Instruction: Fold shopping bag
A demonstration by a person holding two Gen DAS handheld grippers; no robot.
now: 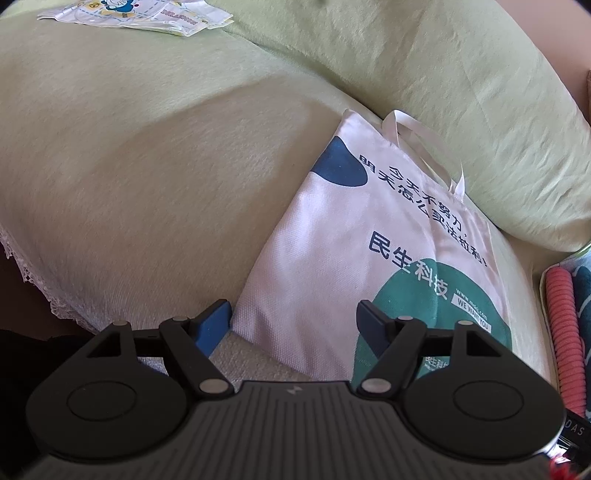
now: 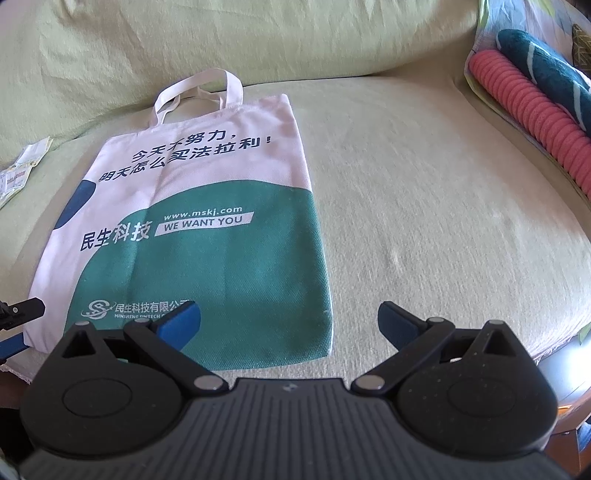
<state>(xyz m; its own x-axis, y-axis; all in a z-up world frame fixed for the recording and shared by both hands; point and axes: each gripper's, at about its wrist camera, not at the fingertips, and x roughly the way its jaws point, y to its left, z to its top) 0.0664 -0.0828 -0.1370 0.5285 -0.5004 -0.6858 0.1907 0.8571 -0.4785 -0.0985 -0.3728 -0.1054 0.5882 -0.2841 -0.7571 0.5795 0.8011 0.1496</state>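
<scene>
Covering nearly everything in both views, a pale green sofa seat [image 2: 424, 206] with its back cushion [image 2: 258, 37] rising behind. Lying flat and unfolded on that seat, a white shopping bag [image 2: 207, 229] with a teal patch and dark blue lettering, handles [image 2: 195, 90] pointing toward the back cushion. Resting at the seat's right end, a pink ribbed roll [image 2: 532, 122] beside a dark teal one [image 2: 543, 70], well apart from the bag. Sitting at the far left of the seat, a small cartoon-printed packet [image 1: 140, 13], also apart. Hovering over the bag's near left corner, left gripper [image 1: 293, 317] with fingers spread, fabric between them but not pinched. Hanging above the bag's near right corner, right gripper [image 2: 288, 321] spread wide, holding nothing. Blocking the bag: nothing.
</scene>
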